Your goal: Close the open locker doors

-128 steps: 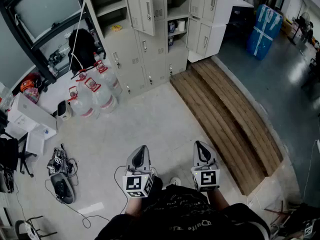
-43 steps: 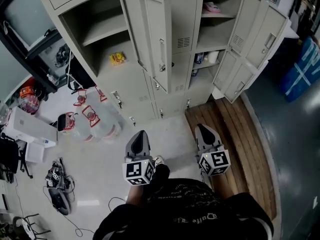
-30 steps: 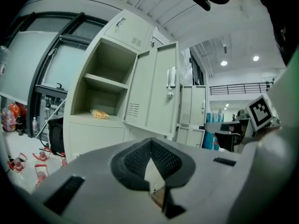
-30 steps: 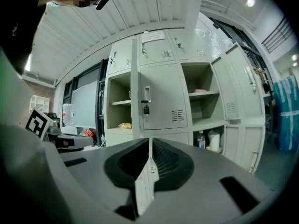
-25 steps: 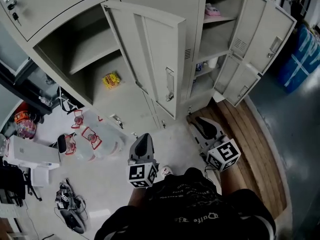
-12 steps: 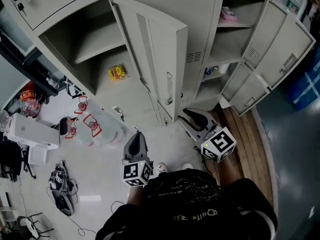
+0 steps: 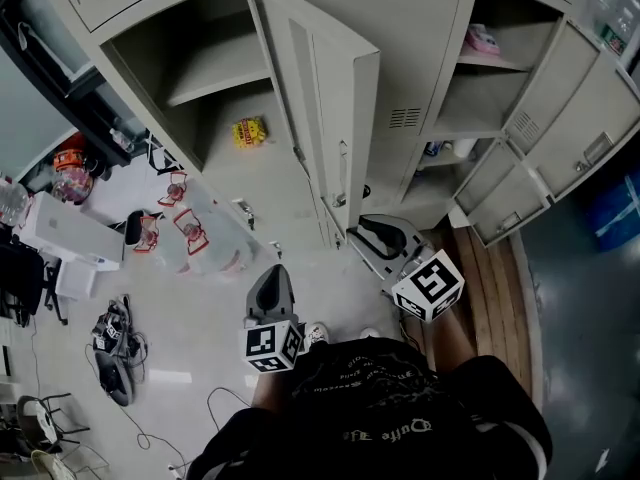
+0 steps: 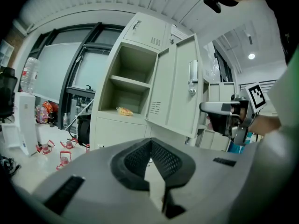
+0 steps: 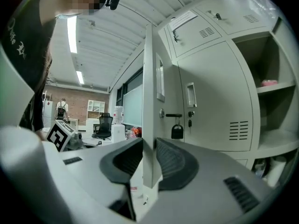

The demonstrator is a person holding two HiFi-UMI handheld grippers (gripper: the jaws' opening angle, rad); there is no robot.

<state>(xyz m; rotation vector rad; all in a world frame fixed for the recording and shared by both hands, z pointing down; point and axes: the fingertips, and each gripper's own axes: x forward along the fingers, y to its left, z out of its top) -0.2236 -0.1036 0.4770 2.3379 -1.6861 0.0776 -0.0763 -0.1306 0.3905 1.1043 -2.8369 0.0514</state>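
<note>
The tall locker door [image 7: 322, 103] stands swung out towards the person, hinged on the right side of the open left compartment. It is pale grey-beige sheet metal with a folded edge, and a small handle plate [image 7: 343, 173] sits low on its free side. Its free edge points near, and in the right gripper view that edge [image 9: 148, 101] rises as a thin upright strip.

The right gripper [image 7: 352, 231] is at the door's lower near corner. Its jaws have just been closing, and they pinch the door's edge between the two pads [image 9: 149, 146].

The left gripper [image 7: 273, 271] hangs over the floor, left of the door and apart from it. Its jaws [image 8: 150, 142] meet at the tips with nothing between them.

A yellow packet [image 7: 248, 130] lies on the floor of the open left compartment. To the right, past a closed door with vent slots [image 7: 405, 118], two more doors stand open: an upper one [image 7: 575, 93] and a lower one [image 7: 512, 196]. A pink item [image 7: 482, 38] lies on the shelf behind the upper one. A padlock [image 9: 177, 131] hangs on the closed locker.
</note>
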